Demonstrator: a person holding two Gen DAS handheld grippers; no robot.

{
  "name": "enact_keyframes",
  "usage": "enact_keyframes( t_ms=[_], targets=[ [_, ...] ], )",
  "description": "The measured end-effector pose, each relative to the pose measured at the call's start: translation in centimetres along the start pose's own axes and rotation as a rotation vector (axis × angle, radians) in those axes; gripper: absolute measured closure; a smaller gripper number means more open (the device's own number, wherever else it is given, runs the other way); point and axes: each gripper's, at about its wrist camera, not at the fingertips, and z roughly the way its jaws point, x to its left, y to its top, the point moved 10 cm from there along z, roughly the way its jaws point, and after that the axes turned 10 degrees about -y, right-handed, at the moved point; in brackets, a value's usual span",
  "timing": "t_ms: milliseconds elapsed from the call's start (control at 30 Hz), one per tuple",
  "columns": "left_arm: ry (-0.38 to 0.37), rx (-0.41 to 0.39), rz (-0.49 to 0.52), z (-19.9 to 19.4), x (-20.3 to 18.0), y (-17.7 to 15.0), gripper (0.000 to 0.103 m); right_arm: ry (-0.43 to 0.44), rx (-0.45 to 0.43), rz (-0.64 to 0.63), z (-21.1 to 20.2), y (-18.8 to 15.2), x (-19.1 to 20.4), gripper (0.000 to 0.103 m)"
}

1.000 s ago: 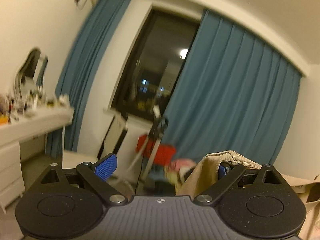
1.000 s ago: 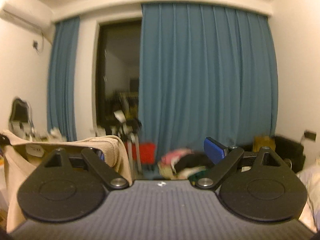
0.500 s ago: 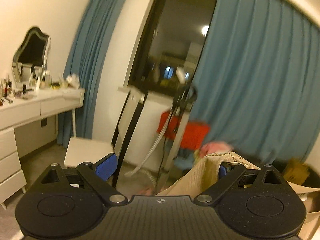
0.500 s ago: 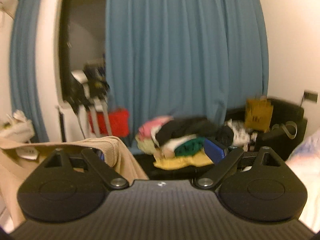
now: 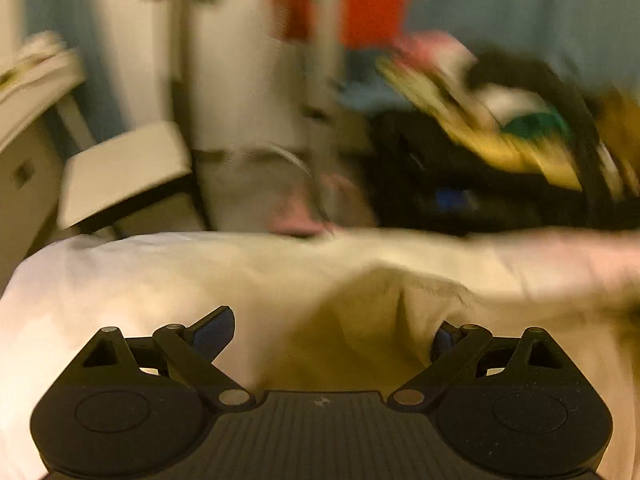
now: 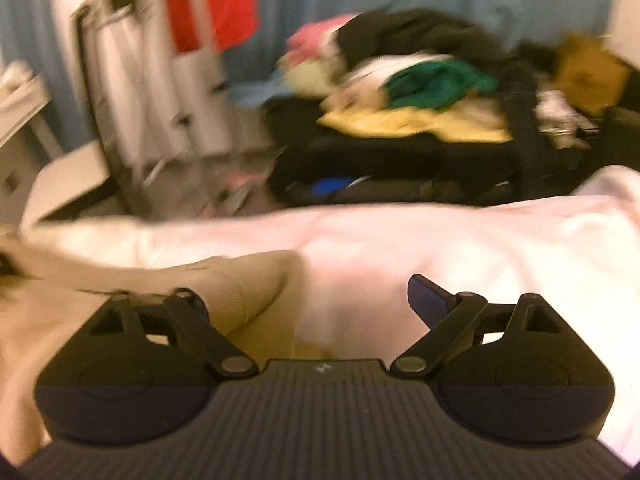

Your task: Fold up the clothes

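A white-sheeted bed (image 5: pixel 120 280) fills the foreground of both blurred views. Beyond its far edge a pile of clothes (image 6: pixel 420 92) lies on a dark base. The beige garment (image 5: pixel 360 320) lies on the bed, stretched between the grippers. The left gripper (image 5: pixel 328 332) and right gripper (image 6: pixel 308 300) each have their fingers spread wide, fabric draped over one finger.

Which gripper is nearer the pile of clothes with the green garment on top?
Right, as far as the blur allows. The green garment lies up and slightly right of the right gripper; from the left gripper it lies far off to the right.
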Motion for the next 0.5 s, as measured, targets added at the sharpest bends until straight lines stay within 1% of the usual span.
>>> enact_keyframes(
  t_ms=[33,67,133,200,233,300,400,500],
  targets=[
    [0.004,0.014,0.030,-0.2,-0.3,-0.3,0.007,0.036,0.019,-0.029,-0.2,-0.3,0.7,0.011],
    [-0.002,0.020,0.038,-0.6,-0.6,-0.5,0.006,0.057,0.025,-0.050,-0.9,-0.3,1.2,0.011],
    [-0.038,0.002,0.023,-2.4,-1.4,-1.0,0.006,0.095,0.022,-0.051,-2.6,0.0,1.9,0.011],
    [-0.034,-0.066,0.027,-5.4,-2.1,-1.1,0.005,0.126,-0.012,-0.022,-5.1,0.7,2.1,0.011],
    [-0.029,-0.105,0.030,-7.0,-2.5,-1.1,0.001,0.132,-0.042,-0.003,-6.5,1.1,2.0,0.011],
    [-0.023,-0.174,0.025,-10.4,-3.2,-1.7,0.000,0.138,-0.100,0.028,-9.8,1.2,1.9,0.011],
    [-0.027,-0.272,-0.003,-15.7,-4.8,-3.0,0.000,0.149,-0.185,0.078,-15.3,-0.1,1.6,0.011],
    [0.007,-0.374,0.015,-22.3,-6.4,-6.4,0.000,0.147,-0.254,0.138,-21.2,-2.2,1.2,0.011]
  ],
)
